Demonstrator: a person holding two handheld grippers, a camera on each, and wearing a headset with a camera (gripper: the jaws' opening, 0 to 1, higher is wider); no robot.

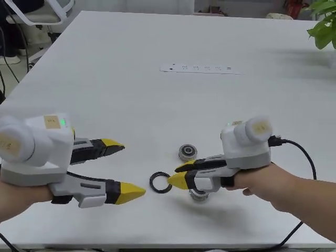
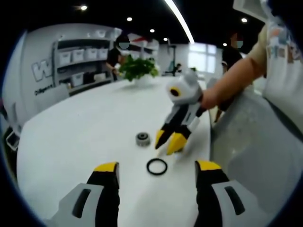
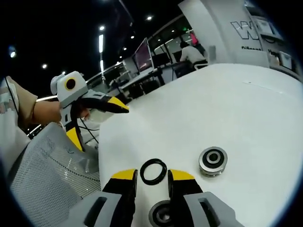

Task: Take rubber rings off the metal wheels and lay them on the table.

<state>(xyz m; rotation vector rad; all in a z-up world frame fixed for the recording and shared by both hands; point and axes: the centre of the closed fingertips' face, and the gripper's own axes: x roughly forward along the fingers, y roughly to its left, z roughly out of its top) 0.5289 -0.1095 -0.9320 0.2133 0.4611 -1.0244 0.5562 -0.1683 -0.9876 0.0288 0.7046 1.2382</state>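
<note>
A black rubber ring (image 1: 160, 182) lies flat on the white table (image 1: 157, 94), just ahead of my right gripper's (image 1: 177, 174) yellow tips. That gripper is slightly open and holds nothing. One metal wheel (image 1: 187, 151) stands free behind the ring. A second wheel (image 1: 198, 195) lies partly hidden under the right gripper's body. My left gripper (image 1: 128, 169) hovers wide open to the left of the ring, empty. In the left gripper view the ring (image 2: 156, 166) lies between and beyond the jaws. The right gripper view has the ring (image 3: 154, 171) at the tips and a wheel (image 3: 213, 161) to the right.
A white flat strip with sockets (image 1: 199, 68) is set in the table's middle. A green plant (image 1: 324, 26) stands at the far right corner, and a chair (image 1: 37, 16) beyond the far left edge. The right gripper's cable (image 1: 302, 155) trails off the near edge.
</note>
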